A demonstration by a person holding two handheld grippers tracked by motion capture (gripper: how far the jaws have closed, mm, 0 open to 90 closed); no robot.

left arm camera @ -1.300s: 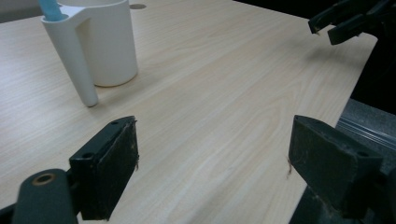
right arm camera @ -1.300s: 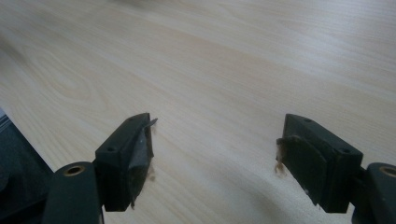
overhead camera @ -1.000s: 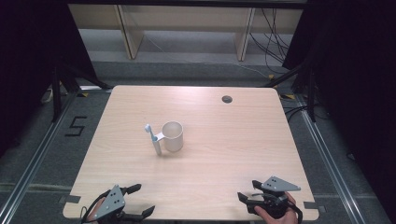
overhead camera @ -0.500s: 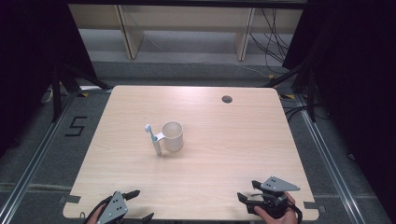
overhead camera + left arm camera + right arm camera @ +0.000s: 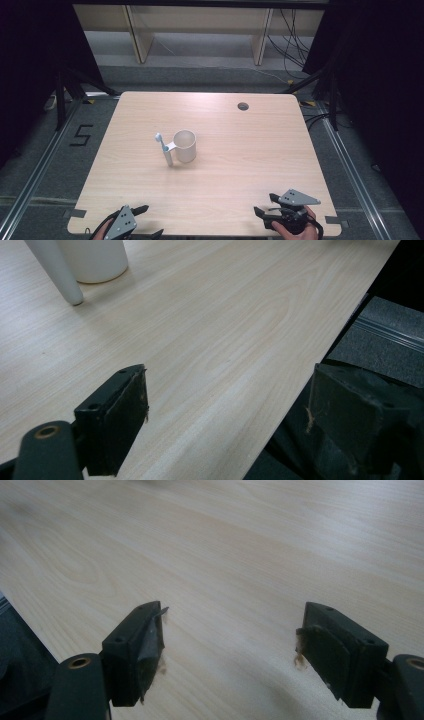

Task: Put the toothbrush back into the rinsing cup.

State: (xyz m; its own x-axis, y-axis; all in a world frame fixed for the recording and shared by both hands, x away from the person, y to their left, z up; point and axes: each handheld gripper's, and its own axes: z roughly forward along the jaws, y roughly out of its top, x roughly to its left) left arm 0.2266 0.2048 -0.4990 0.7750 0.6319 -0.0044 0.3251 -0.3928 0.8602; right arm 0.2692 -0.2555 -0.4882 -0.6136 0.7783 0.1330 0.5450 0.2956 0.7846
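A white cup point(image 5: 185, 146) stands left of the table's middle, and a white toothbrush with a blue head point(image 5: 163, 149) stands upright against its handle side. In the left gripper view the cup's base point(image 5: 95, 260) and the toothbrush's handle point(image 5: 55, 270) sit at the top left, far from the jaws. My left gripper point(image 5: 150, 220) hangs at the table's near left edge, open and holding nothing point(image 5: 227, 395). At the near right edge a hand holds my right gripper point(image 5: 264, 205), which is open over bare wood point(image 5: 230, 625).
The light wooden table point(image 5: 250, 150) has a dark cable hole point(image 5: 243, 106) at the back right. Dark floor and rails surround it, with a "5" marked on the floor point(image 5: 81, 135) at the left. Wooden shelving point(image 5: 200, 30) stands behind.
My left gripper has drawn back toward the near edge of the table. The right gripper, cup and toothbrush have hardly moved.
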